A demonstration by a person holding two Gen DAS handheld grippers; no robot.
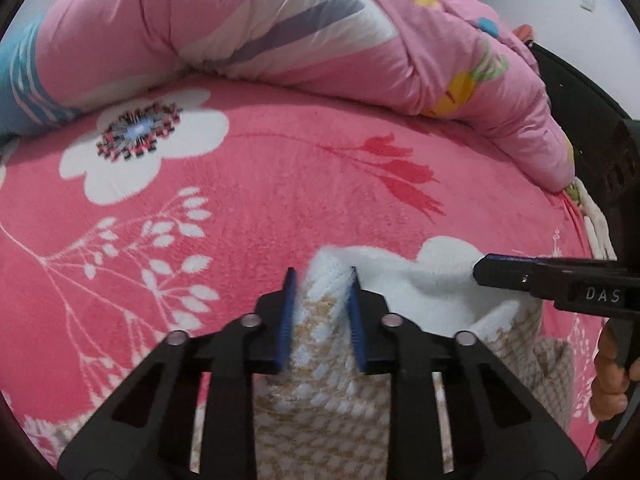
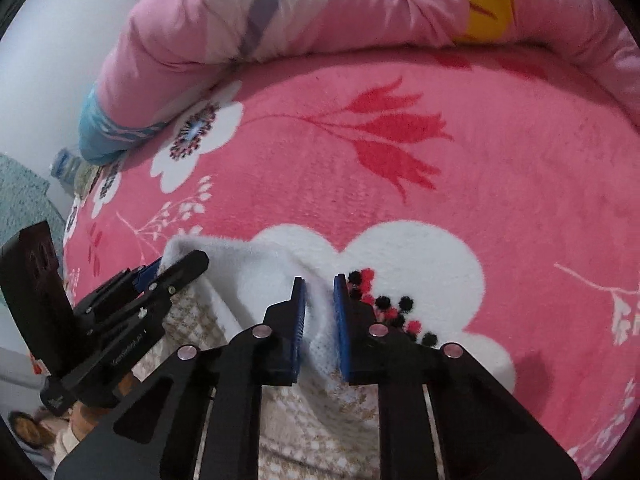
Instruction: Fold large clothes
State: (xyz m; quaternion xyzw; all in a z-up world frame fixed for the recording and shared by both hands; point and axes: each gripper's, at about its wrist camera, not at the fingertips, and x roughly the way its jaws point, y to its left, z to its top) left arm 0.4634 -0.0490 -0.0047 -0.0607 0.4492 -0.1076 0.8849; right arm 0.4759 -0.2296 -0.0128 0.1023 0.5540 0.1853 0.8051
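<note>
White-and-beige knit garment (image 1: 324, 392), one item, lies on the pink bed (image 1: 260, 208). Left tool (image 1: 322, 280) and right tool (image 2: 320, 284) each clamp its fleecy white edge.

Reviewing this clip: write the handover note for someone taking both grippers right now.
Left gripper: jaws shut on a bunched edge of the white and beige knit garment.
Right gripper: jaws shut on the same edge, further along to the right.
The garment's gripped edge is lifted above the pink floral blanket; the rest runs out of view under the grippers. A rolled pink quilt lies at the far side.
Done: both grips taken. Left: likely carry the edge over, lay it down, finish folding.
</note>
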